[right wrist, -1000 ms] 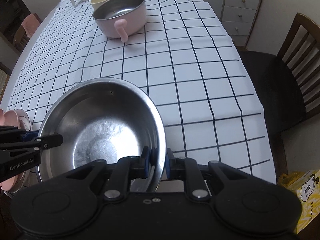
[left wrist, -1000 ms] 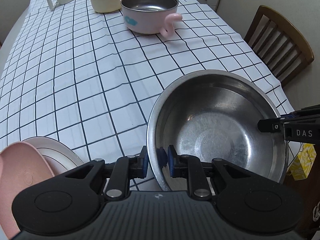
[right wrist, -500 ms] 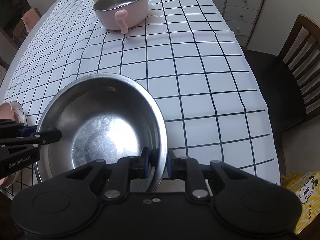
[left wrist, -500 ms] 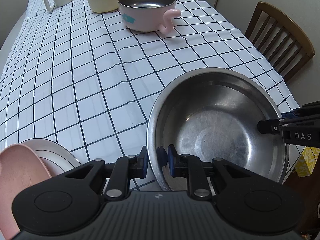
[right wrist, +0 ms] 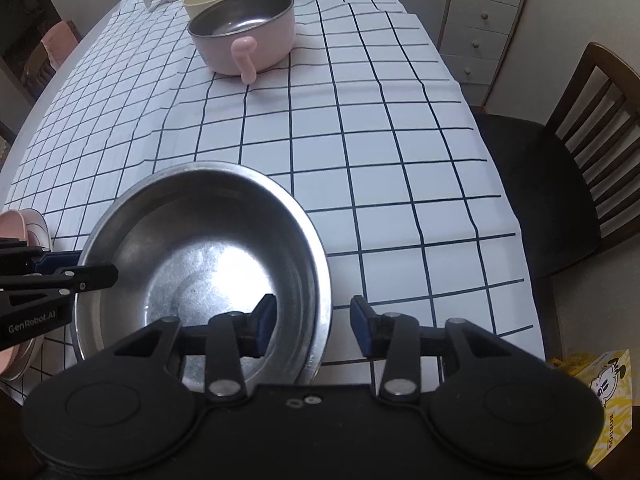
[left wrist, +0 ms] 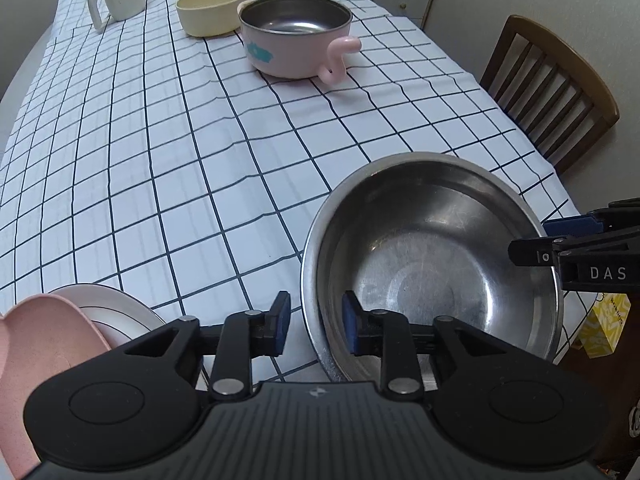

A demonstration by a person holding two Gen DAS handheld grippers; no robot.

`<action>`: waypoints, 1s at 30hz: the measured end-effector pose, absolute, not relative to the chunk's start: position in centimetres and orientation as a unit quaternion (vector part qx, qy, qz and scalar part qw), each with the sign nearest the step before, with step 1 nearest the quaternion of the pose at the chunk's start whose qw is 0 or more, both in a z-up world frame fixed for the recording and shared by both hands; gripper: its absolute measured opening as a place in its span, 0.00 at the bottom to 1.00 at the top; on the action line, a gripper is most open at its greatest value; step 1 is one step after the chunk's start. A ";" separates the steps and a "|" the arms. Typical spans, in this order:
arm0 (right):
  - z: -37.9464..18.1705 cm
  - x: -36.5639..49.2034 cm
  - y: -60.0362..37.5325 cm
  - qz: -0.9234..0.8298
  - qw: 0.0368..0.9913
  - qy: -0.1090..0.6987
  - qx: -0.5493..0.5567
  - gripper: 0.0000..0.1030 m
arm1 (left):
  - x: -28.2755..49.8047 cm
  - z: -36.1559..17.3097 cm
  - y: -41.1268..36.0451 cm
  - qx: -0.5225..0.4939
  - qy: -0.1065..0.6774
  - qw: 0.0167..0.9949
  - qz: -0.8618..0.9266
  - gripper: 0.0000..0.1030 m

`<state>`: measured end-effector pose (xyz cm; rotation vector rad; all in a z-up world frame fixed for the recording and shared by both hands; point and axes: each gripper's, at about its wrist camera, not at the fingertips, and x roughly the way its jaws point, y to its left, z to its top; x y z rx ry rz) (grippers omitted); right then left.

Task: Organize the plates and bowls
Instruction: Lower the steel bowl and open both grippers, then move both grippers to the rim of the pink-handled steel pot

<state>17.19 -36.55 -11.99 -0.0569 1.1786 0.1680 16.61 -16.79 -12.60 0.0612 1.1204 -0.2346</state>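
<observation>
**Steel bowl set down, both tongs open**

The steel bowl (left wrist: 432, 268) is sitting on the desk (left wrist: 224, 152) near its front edge. The left tongs (left wrist: 314, 322) and right tongs (right wrist: 312, 322) are straddling opposite rims with jaws spread, gripping nothing, likely releasing it here. Plates (left wrist: 100, 308) are lying just left; the pink pot (left wrist: 296, 40) and cream bowl (left wrist: 212, 8) are waiting far off.

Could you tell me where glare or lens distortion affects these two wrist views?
Right wrist: a bright glare patch sits on the steel bowl floor; the tablecloth grid bows outward and dark vignetting fills the corners. Left wrist: the bowl shows only soft reflections, the grid curves strongly at the left edge, and the pink bowl stays sharp.
</observation>
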 end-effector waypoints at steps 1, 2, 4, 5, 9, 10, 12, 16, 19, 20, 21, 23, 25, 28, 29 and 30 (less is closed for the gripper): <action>-11.7 17.1 -36.5 0.079 0.830 0.552 -0.028 0.46 | 16.5 -12.3 -16.7 0.029 0.527 0.842 -0.111 0.29; -11.4 17.0 -36.3 0.079 0.832 0.548 -0.030 0.47 | 16.4 -12.1 -16.7 0.030 0.525 0.843 -0.112 0.29; -10.8 16.7 -36.1 0.079 0.837 0.540 -0.035 0.49 | 16.1 -11.4 -16.5 0.029 0.519 0.847 -0.113 0.29; -10.5 16.6 -36.0 0.080 0.839 0.536 -0.037 0.50 | 16.0 -11.1 -16.5 0.028 0.516 0.849 -0.113 0.29; -9.0 16.0 -35.4 0.087 0.848 0.521 -0.039 0.52 | 15.6 -9.2 -16.3 0.025 0.496 0.860 -0.118 0.29; -8.6 15.9 -35.2 0.090 0.851 0.517 -0.041 0.54 | 15.5 -8.6 -16.2 0.025 0.490 0.863 -0.119 0.29; -7.7 15.7 -34.8 0.095 0.856 0.506 -0.045 0.58 | 15.4 -7.5 -16.2 0.023 0.479 0.869 -0.122 0.30; -5.9 15.4 -33.8 0.107 0.865 0.488 -0.051 0.59 | 15.1 -5.3 -16.0 0.016 0.452 0.883 -0.124 0.48; -4.5 15.3 -33.2 0.111 0.872 0.473 -0.053 0.63 | 15.0 -3.7 -15.8 0.014 0.432 0.893 -0.125 0.51; -4.0 15.3 -33.0 0.112 0.875 0.468 -0.054 0.65 | 15.1 -3.3 -15.7 0.014 0.428 0.895 -0.124 0.51; -3.6 15.4 -32.9 0.112 0.878 0.463 -0.053 0.67 | 15.1 -2.9 -15.6 0.014 0.424 0.898 -0.122 0.52; -2.7 15.5 -32.7 0.112 0.882 0.454 -0.050 0.69 | 15.3 -2.1 -15.4 0.016 0.413 0.903 -0.120 0.55; -1.9 15.8 -32.5 0.112 0.887 0.446 -0.049 0.72 | 15.6 -1.4 -15.3 0.018 0.402 0.908 -0.113 0.61; -0.8 16.4 -32.0 0.114 0.894 0.431 -0.053 0.78 | 16.3 -0.5 -15.1 0.018 0.390 0.915 -0.101 0.64; -0.4 16.6 -31.9 0.116 0.895 0.427 -0.054 0.78 | 16.7 -0.4 -15.0 0.018 0.388 0.916 -0.097 0.64; -0.1 17.0 -31.8 0.118 0.897 0.423 -0.056 0.79 | 17.0 -0.2 -15.0 0.018 0.386 0.917 -0.093 0.64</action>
